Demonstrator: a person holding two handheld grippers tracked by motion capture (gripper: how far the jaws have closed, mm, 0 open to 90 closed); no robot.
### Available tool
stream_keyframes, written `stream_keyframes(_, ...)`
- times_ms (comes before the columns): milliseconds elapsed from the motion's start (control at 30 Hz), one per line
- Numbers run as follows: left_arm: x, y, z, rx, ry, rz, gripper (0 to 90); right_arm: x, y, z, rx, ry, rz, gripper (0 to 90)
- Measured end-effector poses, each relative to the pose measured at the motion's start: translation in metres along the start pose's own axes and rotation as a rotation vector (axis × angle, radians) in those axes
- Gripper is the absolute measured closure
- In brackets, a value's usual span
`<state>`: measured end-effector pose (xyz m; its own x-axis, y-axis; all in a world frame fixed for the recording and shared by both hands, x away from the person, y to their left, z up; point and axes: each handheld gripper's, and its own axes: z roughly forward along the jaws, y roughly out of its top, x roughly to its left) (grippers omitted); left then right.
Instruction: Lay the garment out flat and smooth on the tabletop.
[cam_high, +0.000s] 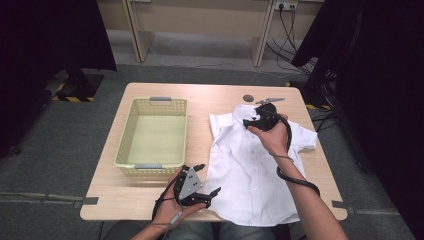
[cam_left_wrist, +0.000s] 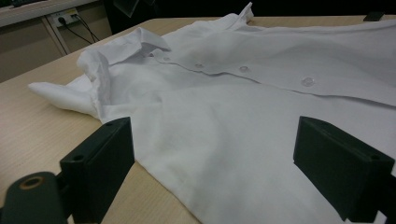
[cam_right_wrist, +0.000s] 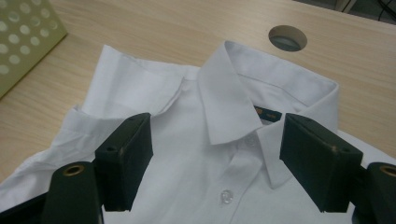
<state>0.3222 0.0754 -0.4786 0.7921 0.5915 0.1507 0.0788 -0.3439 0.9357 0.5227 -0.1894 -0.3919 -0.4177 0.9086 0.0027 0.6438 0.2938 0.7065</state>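
Left to right in the high view: yellow basket (cam_high: 152, 131) sits on the left half of the wooden table (cam_high: 210, 95), nothing in it. The left gripper (cam_high: 207, 180) is at the near table edge, just right of the basket's near corner, held in the person's left hand (cam_high: 172, 207). Its jaws are spread, nothing between them, tips aimed at the lower left hem of the white shirt (cam_high: 255, 165) and just beside it; in the left gripper view (cam_left_wrist: 212, 140) the hem fabric lies between and beyond the jaws, no pad pressing on it. The shirt lies flat on the right half of the table, buttoned, collar far, hem at the near edge, sleeves out to both sides. The right gripper (cam_high: 252, 121) is over the collar area, in the right hand (cam_high: 272, 137). Its jaws are released and wide; in the right gripper view (cam_right_wrist: 215, 154) the collar (cam_right_wrist: 229, 102) and top button (cam_right_wrist: 227, 196) lie below the gap, jaws above the cloth, not gripping. A round table hole (cam_right_wrist: 287, 38) is just beyond the collar.
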Motion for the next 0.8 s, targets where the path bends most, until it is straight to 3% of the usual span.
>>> stream_keyframes(800,0.0,0.0,0.0,-0.003,-0.002,0.001,11.3,0.038,0.015,0.023,0.035,0.076,0.026,29.8)
